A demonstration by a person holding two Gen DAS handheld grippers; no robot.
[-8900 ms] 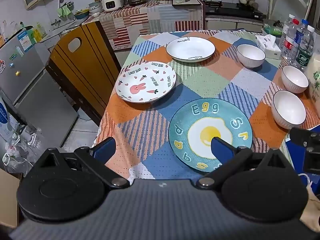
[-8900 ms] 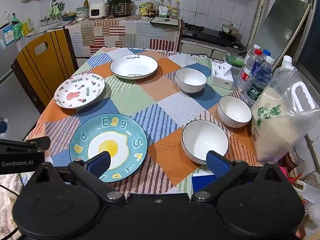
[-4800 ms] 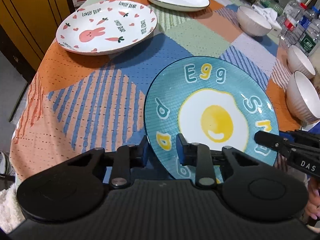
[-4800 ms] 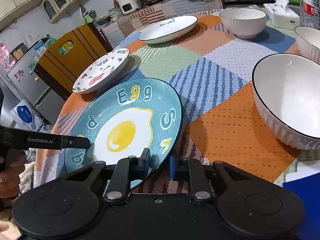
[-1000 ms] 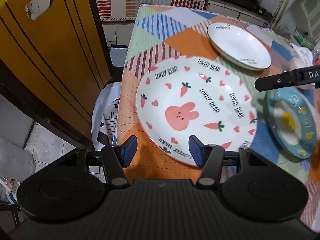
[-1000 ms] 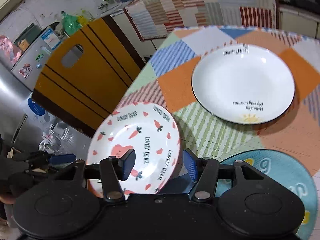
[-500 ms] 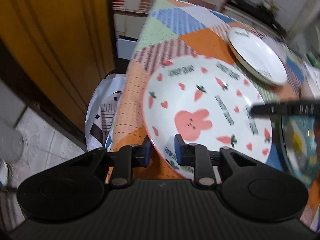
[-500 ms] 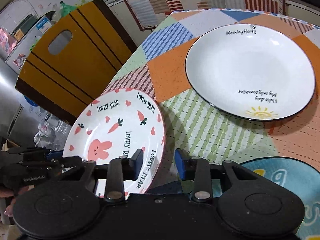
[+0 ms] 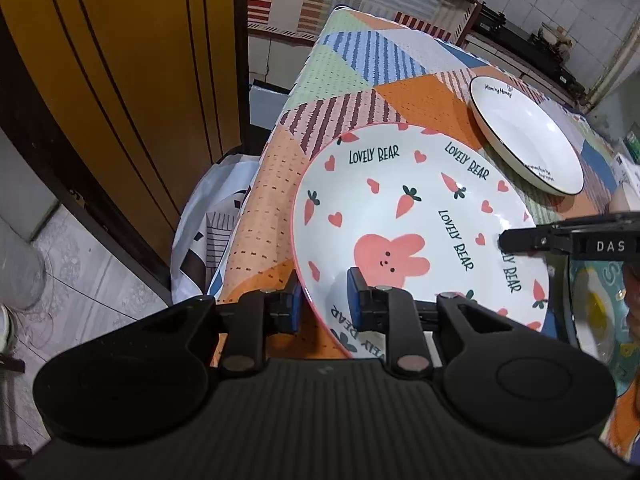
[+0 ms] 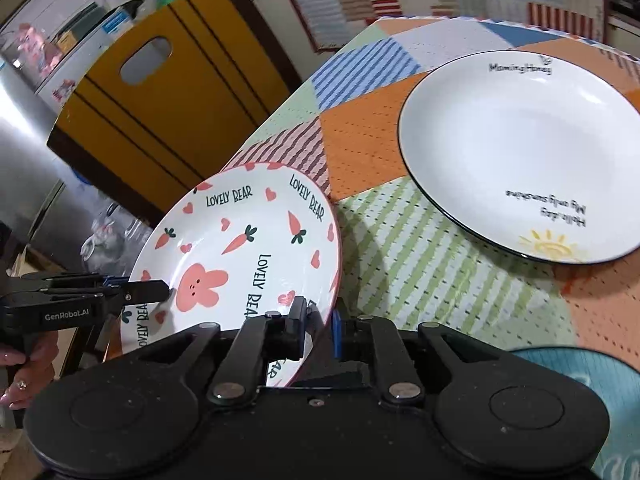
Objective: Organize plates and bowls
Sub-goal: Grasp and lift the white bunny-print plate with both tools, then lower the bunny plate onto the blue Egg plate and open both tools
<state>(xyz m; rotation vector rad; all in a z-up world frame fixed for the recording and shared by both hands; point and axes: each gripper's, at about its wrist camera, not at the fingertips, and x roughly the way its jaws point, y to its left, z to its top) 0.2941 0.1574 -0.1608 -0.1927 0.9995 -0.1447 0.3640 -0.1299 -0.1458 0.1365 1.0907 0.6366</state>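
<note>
Pinching bunny plate (image 9: 408, 216), both claws

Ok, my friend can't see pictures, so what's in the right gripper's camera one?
The right gripper pinches the rim of a tilted bunny plate, and the left gripper grips its far side. A white plate lies behind on the patchwork tablecloth.

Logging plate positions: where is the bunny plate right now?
The bunny plate sits at the table's chair-side edge, beside the white plate, pinched by the left hand-held gripper and right hand-held gripper.
</note>
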